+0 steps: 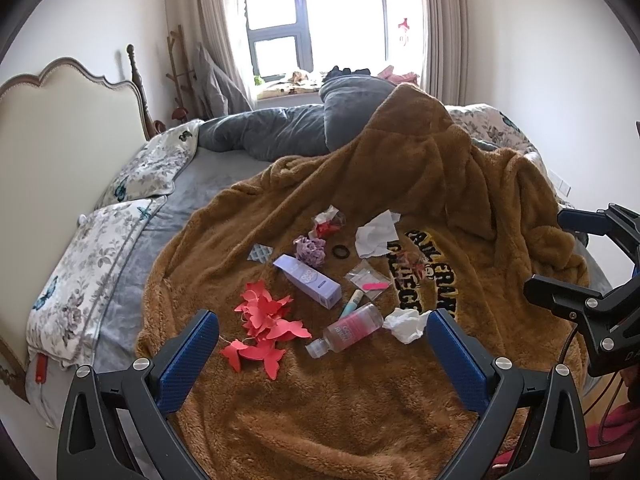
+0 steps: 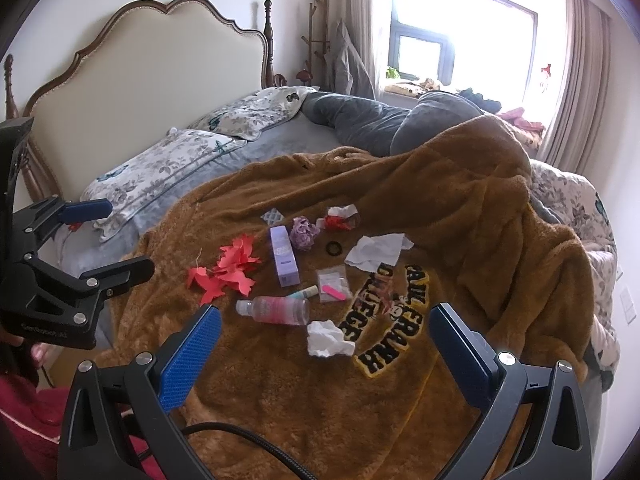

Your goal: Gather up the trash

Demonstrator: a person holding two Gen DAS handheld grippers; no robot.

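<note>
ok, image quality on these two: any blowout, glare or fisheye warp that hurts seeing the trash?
Left wrist view: window blown out white, walls bowed toward the rim, black vignette at the corners; crumpled tissue on the brown blanket stays sharp. Right wrist view: window overexposed too, headboard curved; bottle evenly lit, no glare.

Bare blanket [image 1: 320, 420] (near side) lies open before the litter [image 1: 320, 280].

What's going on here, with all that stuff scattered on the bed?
A person holds a two-finger tool in each hand above a brown fleece blanket on the bed, about to collect trash. The left tool and right tool are both open and hold nothing. A crumpled white tissue, a pink bottle, a purple box and red paper butterflies lie untouched.
</note>
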